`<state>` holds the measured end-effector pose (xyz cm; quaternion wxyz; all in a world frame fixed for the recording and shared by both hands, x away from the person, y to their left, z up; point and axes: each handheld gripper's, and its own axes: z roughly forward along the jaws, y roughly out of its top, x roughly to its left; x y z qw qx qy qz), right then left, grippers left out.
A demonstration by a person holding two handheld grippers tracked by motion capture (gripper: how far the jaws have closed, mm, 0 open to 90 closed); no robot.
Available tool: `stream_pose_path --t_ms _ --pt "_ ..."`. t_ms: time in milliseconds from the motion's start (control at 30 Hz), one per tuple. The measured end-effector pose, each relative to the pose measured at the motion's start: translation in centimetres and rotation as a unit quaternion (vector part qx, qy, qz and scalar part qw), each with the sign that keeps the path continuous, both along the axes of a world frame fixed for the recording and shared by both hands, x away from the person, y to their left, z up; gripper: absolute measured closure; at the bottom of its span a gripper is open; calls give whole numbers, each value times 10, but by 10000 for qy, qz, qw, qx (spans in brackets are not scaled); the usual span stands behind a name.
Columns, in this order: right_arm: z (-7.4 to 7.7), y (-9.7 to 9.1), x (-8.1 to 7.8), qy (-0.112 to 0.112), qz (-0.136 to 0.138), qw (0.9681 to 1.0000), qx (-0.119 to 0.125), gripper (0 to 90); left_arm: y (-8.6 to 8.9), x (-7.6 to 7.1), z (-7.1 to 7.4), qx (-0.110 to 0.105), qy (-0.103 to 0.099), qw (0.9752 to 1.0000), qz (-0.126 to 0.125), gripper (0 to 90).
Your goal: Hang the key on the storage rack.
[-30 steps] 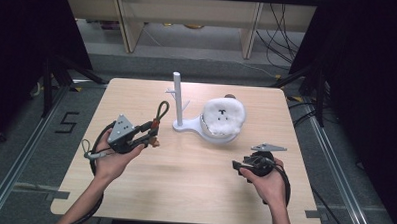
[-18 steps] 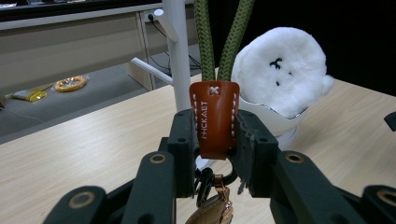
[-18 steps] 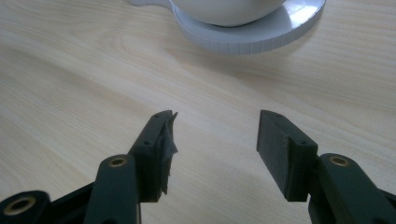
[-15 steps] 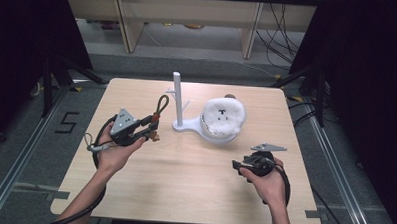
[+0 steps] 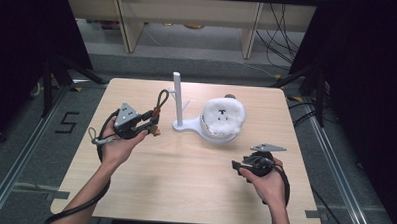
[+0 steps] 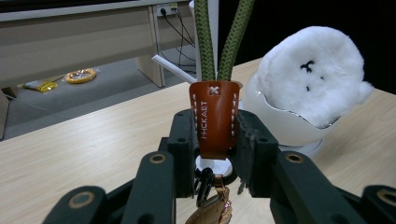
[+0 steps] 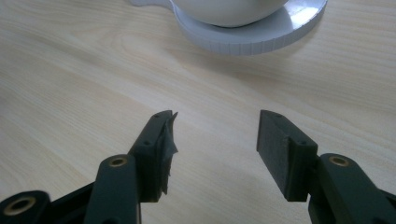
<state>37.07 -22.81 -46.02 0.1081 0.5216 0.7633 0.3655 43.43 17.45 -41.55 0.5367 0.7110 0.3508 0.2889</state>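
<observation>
right gripper [image 5: 240, 166] low over the near right part of the table [image 5: 183, 191], held in the right hand [image 5: 270, 183]; jaws stand apart with nothing between them, bare wood under them in the right gripper view; they point toward the round white base [image 7: 252, 32] just ahead; left gripper [image 5: 151, 121] held above the left part of the table in the left hand [image 5: 116, 146]; jaws clamped on the brown leather tab [image 6: 214, 119] of a keychain; green cord loop [image 5: 161, 99] rises from the tab, metal ring and clip [image 6: 210, 196] hang below the jaws; loop is near the white post stand [image 5: 178, 99], just left of it, apart from it; right of the post, a fluffy white plush [image 5: 223, 114] with a small black face sits in a white bowl-shaped holder [image 6: 285, 130]; farther off, past the table edge, shelf legs and cables on the floor [image 5: 213, 57]
</observation>
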Motion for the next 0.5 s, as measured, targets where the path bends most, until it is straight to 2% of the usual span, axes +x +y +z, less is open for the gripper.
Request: stream_pose_path --t_ms 100,433,500 --pt "-1 0 1 -130 4 9999 48 471 -1 4 -1 -15 47 10000 42 688" --pt "-2 -1 1 -92 21 10000 -9 470 -5 15 -7 -59 182 9998 87 686" --pt "-1 0 -1 30 -55 10000 15 470 -6 17 -8 -80 205 9997 114 686"
